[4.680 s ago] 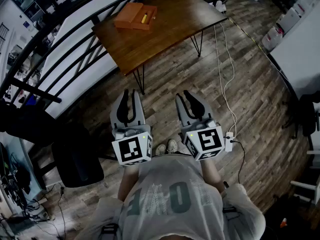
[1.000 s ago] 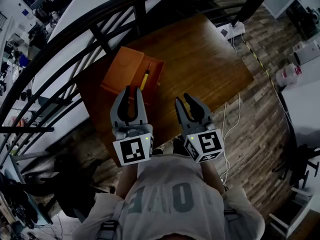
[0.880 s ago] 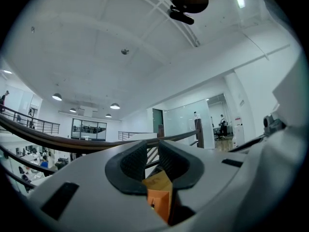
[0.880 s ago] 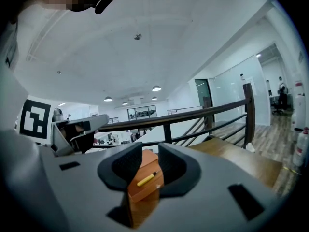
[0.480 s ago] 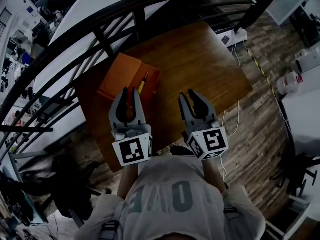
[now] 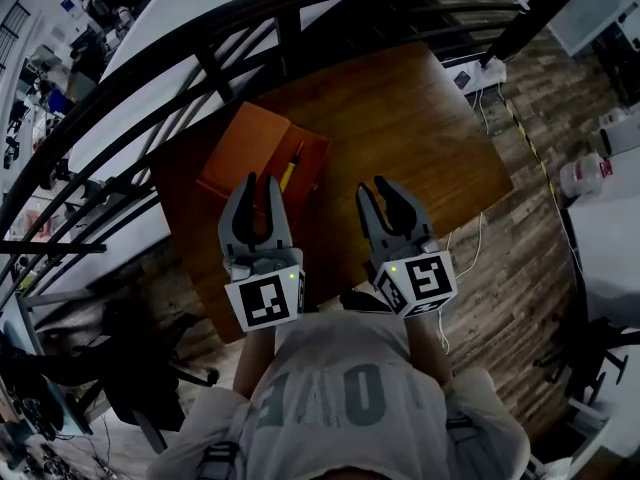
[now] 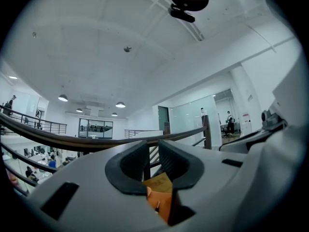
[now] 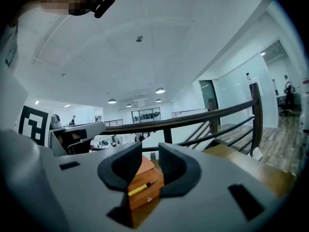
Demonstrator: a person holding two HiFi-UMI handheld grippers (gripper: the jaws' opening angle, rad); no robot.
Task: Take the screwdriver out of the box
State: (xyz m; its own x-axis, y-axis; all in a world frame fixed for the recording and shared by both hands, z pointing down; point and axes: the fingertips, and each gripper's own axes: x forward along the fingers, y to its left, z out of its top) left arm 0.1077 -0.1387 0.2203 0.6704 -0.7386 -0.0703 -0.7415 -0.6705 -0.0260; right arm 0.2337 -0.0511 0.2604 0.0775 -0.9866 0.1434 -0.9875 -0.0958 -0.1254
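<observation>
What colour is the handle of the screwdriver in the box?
The screwdriver handle is yellow; it shows best in the right gripper view.

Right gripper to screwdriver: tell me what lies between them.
Bare tabletop and the box's near wall; nothing else separates right gripper from screwdriver, per head view.

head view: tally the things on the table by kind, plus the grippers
orange box: 1
yellow screwdriver: 1
grippers: 2 (left gripper, right gripper)
total: 4
</observation>
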